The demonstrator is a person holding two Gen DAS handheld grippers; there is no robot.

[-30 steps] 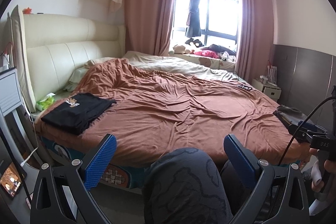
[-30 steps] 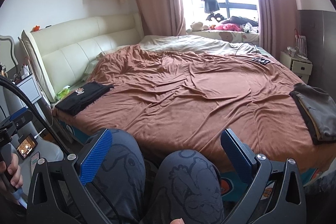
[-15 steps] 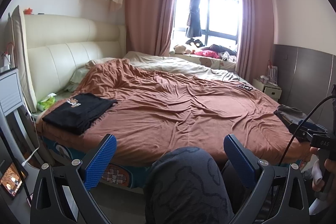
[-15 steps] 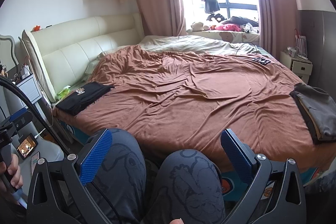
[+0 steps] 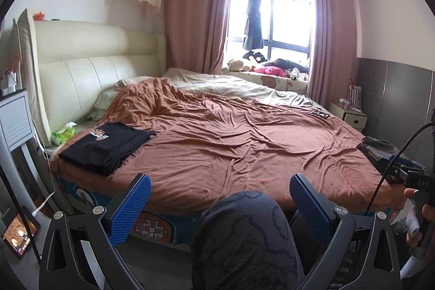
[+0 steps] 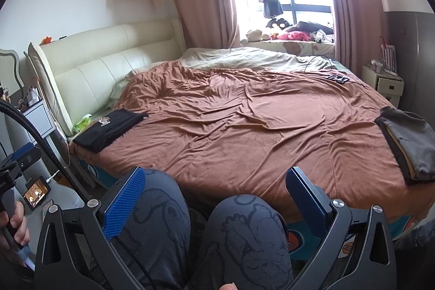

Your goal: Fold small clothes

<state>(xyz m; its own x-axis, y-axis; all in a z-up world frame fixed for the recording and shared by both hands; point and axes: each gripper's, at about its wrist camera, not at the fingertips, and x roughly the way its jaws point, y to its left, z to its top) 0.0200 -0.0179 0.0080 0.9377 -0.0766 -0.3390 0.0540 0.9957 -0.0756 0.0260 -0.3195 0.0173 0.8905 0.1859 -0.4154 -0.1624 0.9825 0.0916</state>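
Both hand-held grippers hang low over the person's knees, jaws spread wide and empty: the left hand-held gripper (image 5: 218, 201) and the right hand-held gripper (image 6: 214, 193). Ahead and to the left of each lies a folded black shirt (image 5: 107, 144) on the bed (image 5: 244, 143), near the headboard. Ahead to the right sits a grey pile (image 6: 410, 146) at the bed's edge; the right view shows it whole, the left only a corner. Only the left view catches the hand (image 5: 424, 211) holding the other gripper's handle at far right.
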